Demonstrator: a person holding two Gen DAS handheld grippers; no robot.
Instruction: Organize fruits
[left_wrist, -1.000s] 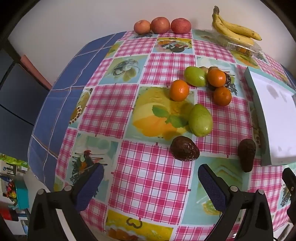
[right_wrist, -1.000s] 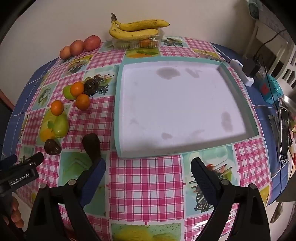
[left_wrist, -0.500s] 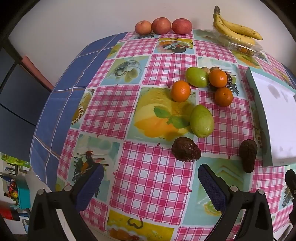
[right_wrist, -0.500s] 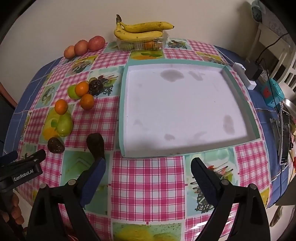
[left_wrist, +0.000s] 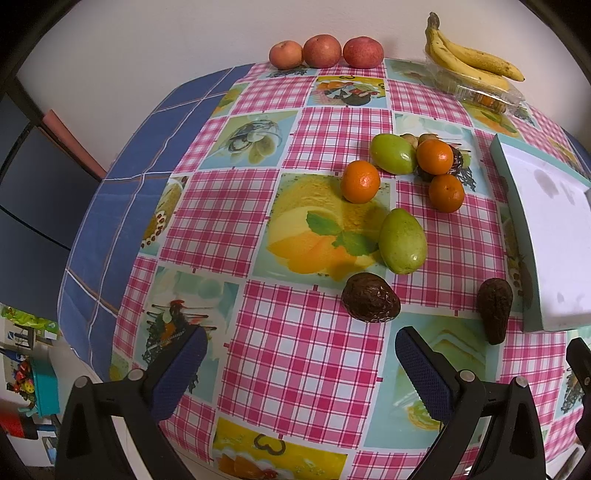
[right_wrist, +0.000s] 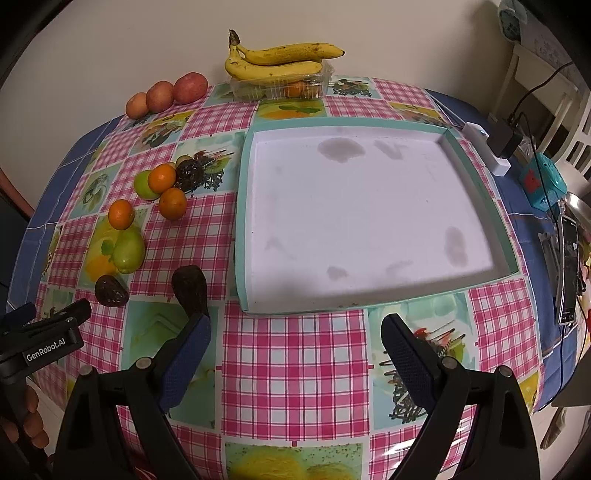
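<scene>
Fruits are scattered ahead of two black two-finger grippers, both spread wide and empty above the pink-checked plastic tablecloth (left_wrist: 295, 332). Nearest the left gripper (left_wrist: 297, 365), a wrinkled dark brown avocado (left_wrist: 370, 297) is seen just beyond its right finger; a second dark avocado (right_wrist: 190, 290) lies just past the left finger of the right gripper (right_wrist: 295, 347). Directly ahead of the right gripper a shallow white tray with a teal rim (right_wrist: 476, 286) is set, nothing in it. Farther left, two green mangoes (left_wrist: 402, 240) and three orange tangerines (left_wrist: 360, 181) are grouped. Against the pale wall, three red apples (left_wrist: 322, 51) and yellow bananas (right_wrist: 280, 59) on a clear plastic box are found.
</scene>
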